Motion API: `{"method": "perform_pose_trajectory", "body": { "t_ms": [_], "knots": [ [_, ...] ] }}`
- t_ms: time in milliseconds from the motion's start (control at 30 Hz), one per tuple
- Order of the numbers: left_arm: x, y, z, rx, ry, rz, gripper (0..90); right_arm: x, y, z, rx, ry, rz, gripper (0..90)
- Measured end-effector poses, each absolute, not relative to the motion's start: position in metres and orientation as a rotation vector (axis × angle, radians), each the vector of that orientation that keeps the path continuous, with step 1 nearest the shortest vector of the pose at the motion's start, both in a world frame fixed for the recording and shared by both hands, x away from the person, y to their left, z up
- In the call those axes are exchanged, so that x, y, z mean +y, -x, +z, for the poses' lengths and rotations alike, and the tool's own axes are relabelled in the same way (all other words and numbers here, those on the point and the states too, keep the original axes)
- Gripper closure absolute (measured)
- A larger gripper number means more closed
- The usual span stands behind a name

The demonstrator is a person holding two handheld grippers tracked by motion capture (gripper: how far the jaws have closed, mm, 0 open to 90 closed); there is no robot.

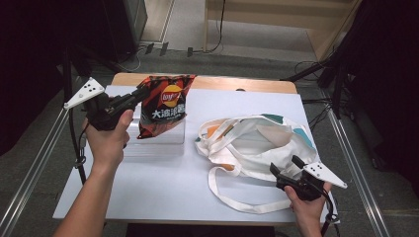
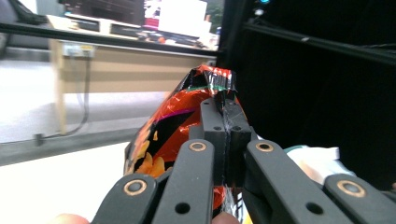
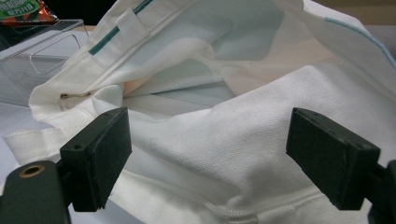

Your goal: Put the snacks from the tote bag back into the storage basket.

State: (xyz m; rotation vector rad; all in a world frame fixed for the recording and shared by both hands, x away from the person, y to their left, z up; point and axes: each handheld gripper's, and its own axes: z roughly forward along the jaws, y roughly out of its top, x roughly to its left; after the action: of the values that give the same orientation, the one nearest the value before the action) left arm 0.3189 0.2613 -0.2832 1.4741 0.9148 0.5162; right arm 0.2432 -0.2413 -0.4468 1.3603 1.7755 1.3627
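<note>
— Item one?
— My left gripper [image 1: 140, 94], clamped on the crisp bag [image 1: 164, 104], holds it above the clear box [image 1: 158, 140].
— Item two?
— My right gripper [image 1: 286, 167], jaws apart, beside the tote bag [image 1: 257, 143].

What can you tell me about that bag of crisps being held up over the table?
The crisp bag is a glossy foil packet, red-orange and black, with a round logo and white lettering on its front. It looks puffed and sealed. It hangs upright in the air above a clear plastic box on the white table, apparently clear of it. The left gripper is shut on its crimped top corner; in the left gripper view the foil crumples between the jaws.
</note>
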Motion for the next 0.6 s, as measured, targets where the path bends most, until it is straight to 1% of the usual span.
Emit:
{"method": "perform_pose_trajectory", "body": {
  "t_ms": [200,333,467,600],
  "knots": [
    [0.28,-0.326,-0.293,0.966,-1.458,0.519,90.0,-0.239,-0.244,-0.448,1.781,-1.354,1.356,14.4],
    [0.285,-0.33,-0.302,0.99,-1.457,0.515,90.0,-0.238,-0.244,-0.448,1.784,-1.351,1.351,14.5],
    [0.292,-0.338,-0.319,1.029,-1.448,0.481,90.0,-0.237,-0.244,-0.448,1.787,-1.354,1.348,14.5],
    [0.296,-0.343,-0.332,1.058,-1.463,0.477,90.0,-0.237,-0.244,-0.449,1.788,-1.358,1.345,14.5]
  ]
}}
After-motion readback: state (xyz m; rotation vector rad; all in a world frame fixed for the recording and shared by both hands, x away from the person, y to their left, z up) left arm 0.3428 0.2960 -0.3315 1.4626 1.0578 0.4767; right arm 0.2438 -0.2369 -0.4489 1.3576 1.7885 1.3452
